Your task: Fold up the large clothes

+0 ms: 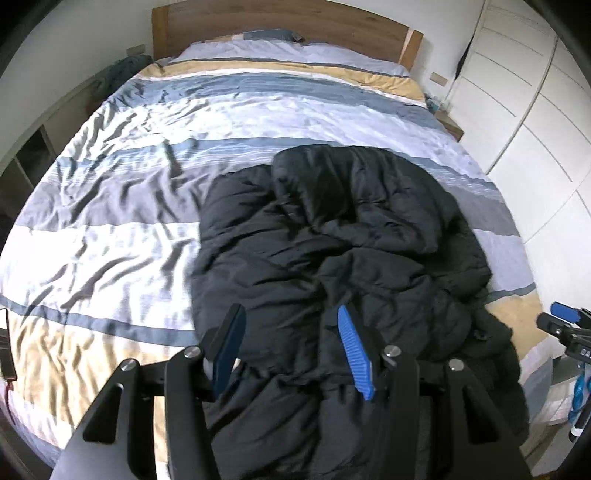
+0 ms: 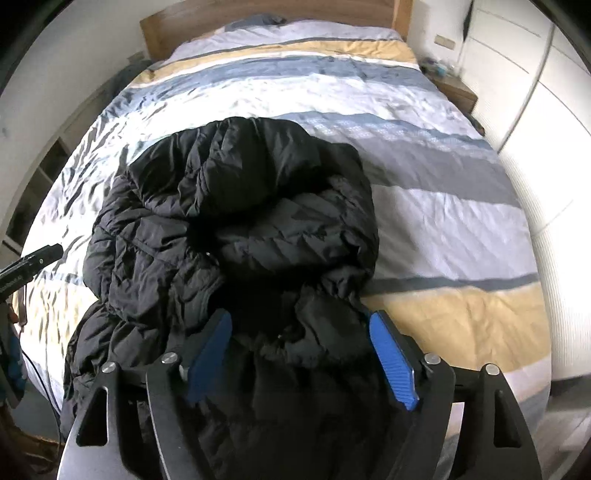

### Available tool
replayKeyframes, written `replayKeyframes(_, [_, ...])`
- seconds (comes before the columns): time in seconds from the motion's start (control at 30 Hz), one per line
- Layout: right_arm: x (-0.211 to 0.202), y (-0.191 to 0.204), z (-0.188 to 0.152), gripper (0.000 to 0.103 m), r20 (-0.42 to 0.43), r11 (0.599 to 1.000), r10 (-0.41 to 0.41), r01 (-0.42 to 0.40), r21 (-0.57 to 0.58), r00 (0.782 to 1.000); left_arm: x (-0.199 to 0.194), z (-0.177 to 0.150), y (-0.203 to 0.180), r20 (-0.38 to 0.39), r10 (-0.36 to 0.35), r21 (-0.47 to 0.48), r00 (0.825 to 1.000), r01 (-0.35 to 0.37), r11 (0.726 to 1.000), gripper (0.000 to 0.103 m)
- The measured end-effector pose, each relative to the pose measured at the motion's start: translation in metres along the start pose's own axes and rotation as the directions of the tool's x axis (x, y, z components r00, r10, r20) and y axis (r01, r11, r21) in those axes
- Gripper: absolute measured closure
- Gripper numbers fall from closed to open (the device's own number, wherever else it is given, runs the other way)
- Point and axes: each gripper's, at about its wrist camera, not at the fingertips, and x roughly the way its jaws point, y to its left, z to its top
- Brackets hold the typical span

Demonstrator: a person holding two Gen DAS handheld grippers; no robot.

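- The bed (image 1: 369, 40) has a wooden headboard and stands between a white wall on one side and white cupboard fronts on the other.
- A striped duvet cover (image 1: 155, 173) lies over the whole bed, in bands of pale blue, grey-blue, white and tan, creased across its left half.
- At the headboard end a pillow (image 1: 266, 35) in the same stripes lies partly under the cover's top edge.
- A black padded jacket (image 1: 332, 240) lies crumpled on the duvet cover toward the foot of the bed, right of centre in the left wrist view, its lower part reaching the near edge.
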Motion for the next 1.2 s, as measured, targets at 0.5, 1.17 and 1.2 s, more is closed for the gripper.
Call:
replayKeyframes(0.5, [0.025,-0.04,-0.034,0.009,-0.078,0.999,0.033,-0.031,0.025,0.996,-0.012,-0.021,-0.027,-0.003,0.144,0.031,0.99,-0.144,0.989,0.043])
replayKeyframes(1.17, [0.052,-0.143,-0.136,0.001,-0.315,0.988,0.098,-0.055,0.143,0.944,-0.001,-0.112,0.067,-0.199,0.163,-0.123,0.966,-0.189,0.974,0.032])
replayKeyframes(1.2, [0.054,-0.147,-0.143,0.001,-0.33,0.986,0.11,-0.061,0.156,0.937,-0.001,-0.119,0.076,-0.213,0.161,-0.136,0.964,-0.192,0.972,0.032])
